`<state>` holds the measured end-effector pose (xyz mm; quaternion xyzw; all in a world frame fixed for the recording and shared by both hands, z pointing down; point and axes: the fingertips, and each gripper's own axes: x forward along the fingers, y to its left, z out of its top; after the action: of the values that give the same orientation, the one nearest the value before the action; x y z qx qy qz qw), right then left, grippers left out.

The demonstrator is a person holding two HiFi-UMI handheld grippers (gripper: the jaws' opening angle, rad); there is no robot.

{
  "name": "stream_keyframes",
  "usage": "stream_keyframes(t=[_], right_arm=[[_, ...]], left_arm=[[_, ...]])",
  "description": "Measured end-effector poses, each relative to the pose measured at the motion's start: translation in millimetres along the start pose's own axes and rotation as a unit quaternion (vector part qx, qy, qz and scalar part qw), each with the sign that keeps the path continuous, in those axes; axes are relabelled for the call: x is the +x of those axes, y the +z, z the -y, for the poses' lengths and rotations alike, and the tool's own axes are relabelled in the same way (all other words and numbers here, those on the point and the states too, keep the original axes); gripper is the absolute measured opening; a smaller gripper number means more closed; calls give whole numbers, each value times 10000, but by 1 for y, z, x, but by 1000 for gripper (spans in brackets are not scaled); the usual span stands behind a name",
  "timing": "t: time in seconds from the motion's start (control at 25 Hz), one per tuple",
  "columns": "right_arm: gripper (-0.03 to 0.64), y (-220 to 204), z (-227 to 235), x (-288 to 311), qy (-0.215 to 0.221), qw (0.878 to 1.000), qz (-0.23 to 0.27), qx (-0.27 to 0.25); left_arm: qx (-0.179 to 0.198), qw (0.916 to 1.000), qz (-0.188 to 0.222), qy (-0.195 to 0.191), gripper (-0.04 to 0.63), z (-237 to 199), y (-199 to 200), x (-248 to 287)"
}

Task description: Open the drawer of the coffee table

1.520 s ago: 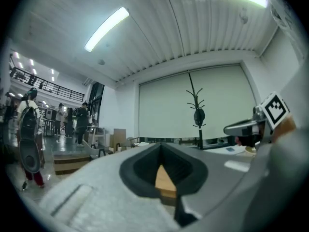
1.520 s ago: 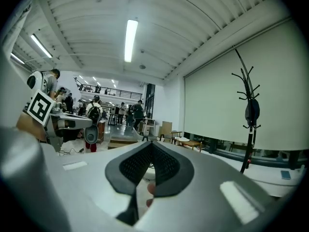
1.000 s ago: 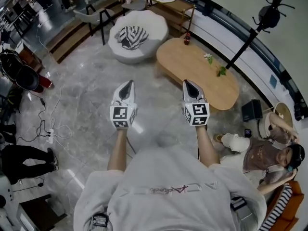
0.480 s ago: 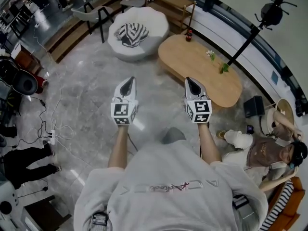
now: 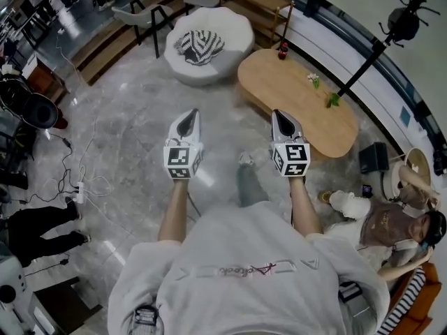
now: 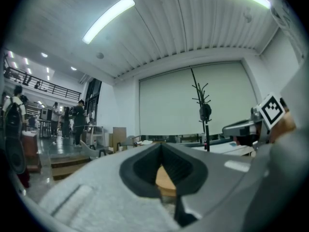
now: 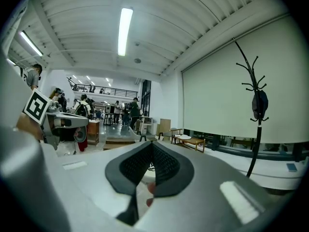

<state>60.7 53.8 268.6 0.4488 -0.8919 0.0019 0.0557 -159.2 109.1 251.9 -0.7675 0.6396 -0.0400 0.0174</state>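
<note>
On a grey marble floor, head view: a person stands w/ both forearms stretched forward, one tool per hand. L hand-held gripper & R hand-held gripper: jaws fully closed, pads meeting, nothing held (each gripper view shows this). The two are side by side, apart, pointing approx. level.

Task object: the oval wooden coffee-table counter lies ahead & to the right. In the head view the R tip overlaps its near edge, and no contact can be seen. Its drawer can't be made out from this angle. On top are a red bottle at the far end & two small plants, well apart from the bottle.

Surroundings: a white round pouf carrying a striped cloth sits beyond the L tip, just beside the counter's far end. A black coat stand is at upper right, a seated person at lower right, and a power strip w/ cables at left.
</note>
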Motion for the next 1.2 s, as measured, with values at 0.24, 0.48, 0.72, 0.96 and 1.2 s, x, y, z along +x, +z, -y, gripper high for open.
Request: stream_keyframes(t=[0.24, 0.48, 0.72, 0.96, 1.2], right_arm=[[5, -6, 3, 14, 24, 10000, -4, 43], [5, -14, 17, 40, 10, 9999, -81, 98], [5, -16, 38, 93, 39, 9998, -120, 158], [5, -1, 66, 158, 114, 9998, -138, 117], [5, 12, 103, 232, 202, 9996, -142, 97]], left_arm=[[-1, 10000, -42, 67, 2, -11, -6, 14], [12, 10000, -95, 10, 3, -17, -11, 47], [35, 9997, -247, -12, 3, -39, -22, 99], [6, 9997, -241, 85, 3, -70, -10, 164], [7, 9994, -334, 3, 2, -85, -12, 236]])
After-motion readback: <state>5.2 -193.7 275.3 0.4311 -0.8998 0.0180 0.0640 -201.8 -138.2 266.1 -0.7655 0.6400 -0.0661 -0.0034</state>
